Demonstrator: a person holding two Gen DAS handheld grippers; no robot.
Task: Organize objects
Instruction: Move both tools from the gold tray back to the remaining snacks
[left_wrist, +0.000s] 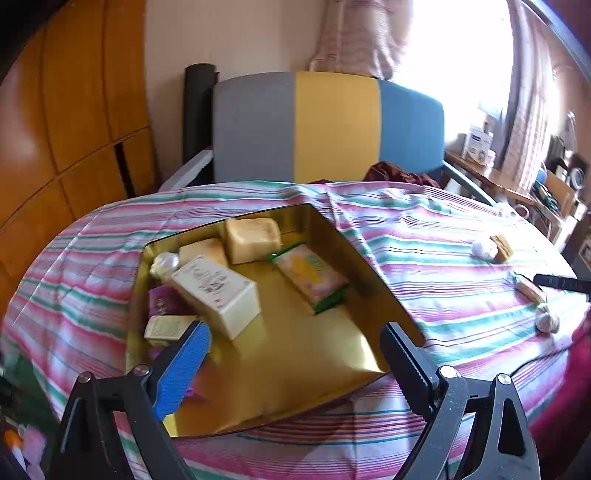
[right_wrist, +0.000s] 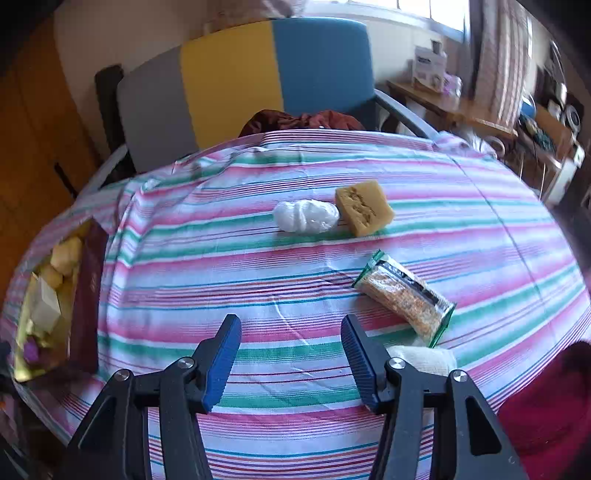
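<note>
My left gripper (left_wrist: 295, 328) stands wide open over the near end of a gold tin box (left_wrist: 295, 369), with nothing between its fingers. Inside the box lie a cream carton (left_wrist: 218, 295), two yellow blocks (left_wrist: 251, 238), a green-edged packet (left_wrist: 310, 277), a white wrapped ball (left_wrist: 164, 262) and a purple item (left_wrist: 162, 301). My right gripper (right_wrist: 291, 354) hangs open and empty above the striped cloth (right_wrist: 258, 258). Ahead of it lie a white wrapped ball (right_wrist: 306, 216), a yellow block (right_wrist: 364, 212) and a snack bar packet (right_wrist: 404, 297). A white bundle (right_wrist: 424, 358) is partly hidden behind its right finger.
A chair with a grey, yellow and blue back (left_wrist: 332, 125) stands behind the table, with dark red cloth on its seat. A wooden wardrobe (left_wrist: 55, 129) is to the left and a cluttered side table (right_wrist: 461, 107) to the right. Red fabric (right_wrist: 546, 406) lies at the near right edge.
</note>
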